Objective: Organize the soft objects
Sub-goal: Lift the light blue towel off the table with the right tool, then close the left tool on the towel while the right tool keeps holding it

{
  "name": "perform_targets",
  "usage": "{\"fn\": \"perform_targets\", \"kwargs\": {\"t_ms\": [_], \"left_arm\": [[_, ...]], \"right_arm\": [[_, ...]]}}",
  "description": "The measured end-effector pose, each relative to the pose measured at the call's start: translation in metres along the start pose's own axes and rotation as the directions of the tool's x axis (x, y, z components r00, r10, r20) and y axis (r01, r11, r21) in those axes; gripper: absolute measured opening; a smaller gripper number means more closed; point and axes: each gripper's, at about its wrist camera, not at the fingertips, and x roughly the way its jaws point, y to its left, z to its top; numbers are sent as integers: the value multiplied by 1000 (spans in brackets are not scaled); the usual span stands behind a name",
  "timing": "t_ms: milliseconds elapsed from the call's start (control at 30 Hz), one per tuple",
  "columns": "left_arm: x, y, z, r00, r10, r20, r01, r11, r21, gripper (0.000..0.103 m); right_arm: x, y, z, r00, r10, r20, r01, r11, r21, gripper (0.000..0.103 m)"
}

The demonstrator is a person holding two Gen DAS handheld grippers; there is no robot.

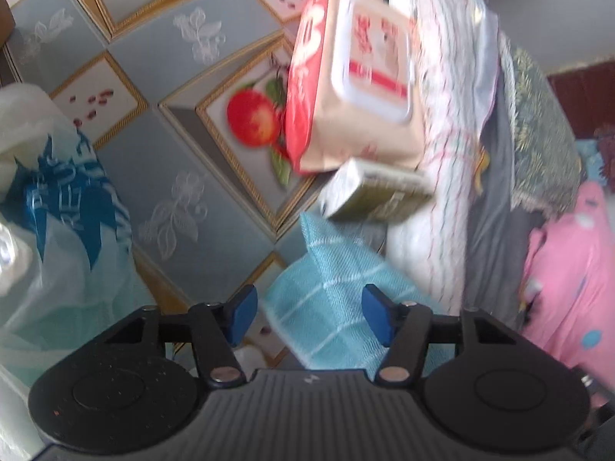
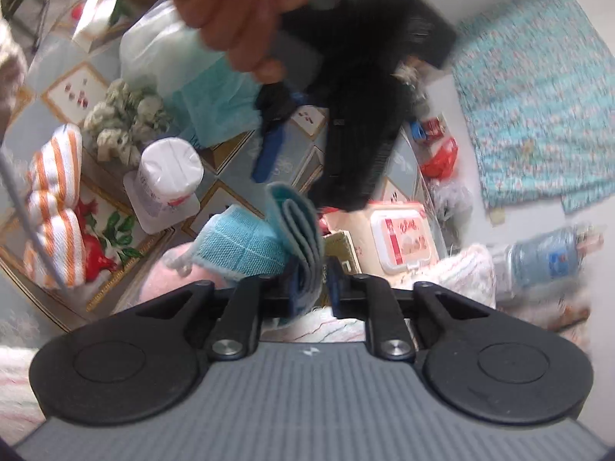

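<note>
In the right wrist view a folded teal cloth (image 2: 300,230) stands upright between the fingers of my right gripper (image 2: 314,292). It leans on the left finger, with a dark gap on the other side, so the jaws are slightly open. Just behind it lies a light blue waffle cloth (image 2: 242,246). In the left wrist view the same waffle cloth (image 1: 326,307) lies under my left gripper (image 1: 310,315). That gripper is open and its blue pads (image 1: 242,313) press on nothing. A hand (image 2: 238,19) holds the left gripper's black housing (image 2: 357,123) above the table.
A wet-wipes pack (image 1: 357,88) and a small olive box (image 1: 376,196) lean on a white striped cloth (image 1: 449,134); a pink cloth (image 1: 569,288) lies beyond. A printed plastic bag (image 1: 57,211), a wrapped paper roll (image 2: 169,176) and orange-striped towels (image 2: 54,207) also crowd the fruit-patterned tablecloth (image 1: 173,77).
</note>
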Motion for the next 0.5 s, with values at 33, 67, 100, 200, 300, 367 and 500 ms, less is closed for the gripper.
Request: {"fn": "perform_targets", "kwargs": {"t_ms": [33, 67, 100, 200, 300, 367, 500], "left_arm": [[1, 2, -1, 1000, 2, -12, -2, 1000, 4, 60], [2, 3, -3, 1000, 3, -21, -2, 1000, 5, 60], [2, 4, -4, 1000, 3, -27, -2, 1000, 8, 60], [5, 8, -5, 998, 8, -55, -7, 1000, 8, 60], [8, 16, -4, 996, -18, -91, 16, 1000, -22, 60], [11, 21, -2, 994, -31, -108, 27, 999, -43, 61], [13, 29, 0, 988, -51, -142, 41, 996, -76, 65]], "right_arm": [[-5, -7, -2, 1000, 9, 1, -9, 998, 63, 39], [-8, -15, -5, 1000, 22, 1, -22, 990, 139, 45], [-12, -25, -9, 999, 38, -1, -36, 974, 222, 51], [-16, -59, -29, 995, 96, -6, -80, 862, 500, 52], [-10, -93, -65, 986, 154, 58, -140, 598, 789, 52], [-2, -113, -91, 977, 165, 132, -185, 362, 914, 53], [31, -128, -120, 954, 182, 238, -237, -29, 971, 55]]}}
